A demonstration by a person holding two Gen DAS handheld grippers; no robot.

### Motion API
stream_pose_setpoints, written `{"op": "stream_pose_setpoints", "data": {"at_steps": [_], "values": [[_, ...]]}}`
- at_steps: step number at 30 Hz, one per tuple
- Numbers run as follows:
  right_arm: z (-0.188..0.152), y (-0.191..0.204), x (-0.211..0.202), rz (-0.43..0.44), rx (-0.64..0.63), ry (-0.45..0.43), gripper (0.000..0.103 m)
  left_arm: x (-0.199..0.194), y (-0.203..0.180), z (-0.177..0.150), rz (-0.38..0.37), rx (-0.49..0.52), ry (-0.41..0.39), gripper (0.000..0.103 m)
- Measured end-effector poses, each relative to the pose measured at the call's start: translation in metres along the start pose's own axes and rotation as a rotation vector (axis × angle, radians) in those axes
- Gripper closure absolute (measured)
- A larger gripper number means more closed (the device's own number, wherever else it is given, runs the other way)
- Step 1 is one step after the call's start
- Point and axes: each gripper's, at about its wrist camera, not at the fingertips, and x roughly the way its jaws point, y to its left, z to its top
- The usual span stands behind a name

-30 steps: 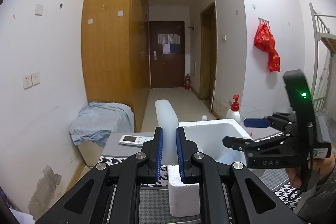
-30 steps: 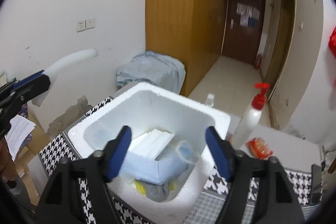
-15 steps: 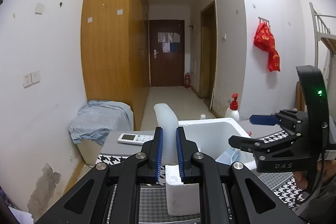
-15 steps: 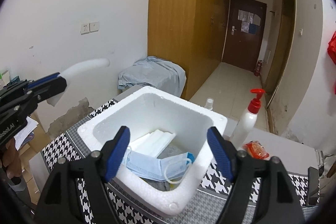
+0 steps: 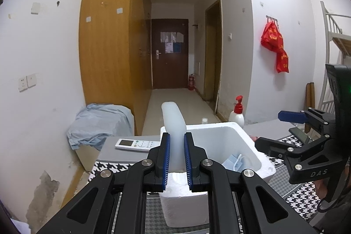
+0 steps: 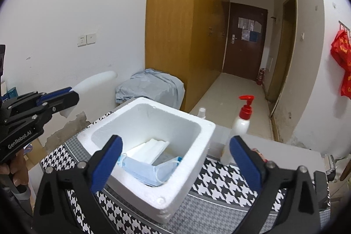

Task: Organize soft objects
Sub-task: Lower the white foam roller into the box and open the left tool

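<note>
My left gripper (image 5: 176, 159) is shut on a long white soft foam piece (image 5: 173, 124) that sticks out forward, held up in the air to the left of a white foam box (image 6: 193, 126). The piece also shows in the right wrist view (image 6: 94, 80), with the left gripper (image 6: 65, 98) at the left. The box (image 5: 241, 131) stands on a houndstooth cloth and holds a blue face mask (image 6: 142, 170) and a stack of white masks (image 6: 151, 148). My right gripper (image 6: 175, 161) is open and empty, above the box's near side. It shows at the right of the left wrist view (image 5: 283, 131).
A pump bottle with a red top (image 6: 240, 124) stands right of the box. A white remote (image 5: 137, 144) lies on the grey table behind it. A cloth-covered bin (image 5: 101, 124) stands on the floor at the left. A red snack packet (image 6: 257, 151) lies by the bottle.
My right gripper has risen and drawn back from inside the box, leaving the blue mask lying in it. My left gripper has lifted slightly with the foam piece.
</note>
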Motion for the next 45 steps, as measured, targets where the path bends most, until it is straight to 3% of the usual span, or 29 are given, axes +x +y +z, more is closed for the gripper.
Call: {"op": "stream_pose_setpoints", "data": {"at_steps": [31, 42, 45], "values": [[-0.039, -0.059, -0.065, -0.124, 0.122, -0.053, 0.003, 0.027, -0.061, 0.006, -0.138, 0.070, 0.044, 0.089], [-0.045, -0.062, -0.067, -0.136, 0.125, -0.046, 0.003, 0.038, -0.065, 0.005, -0.108, 0.065, 0.068, 0.089], [-0.045, -0.062, -0.066, -0.133, 0.126, -0.046, 0.003, 0.044, -0.063, 0.005, -0.075, 0.060, 0.080, 0.083]]}}
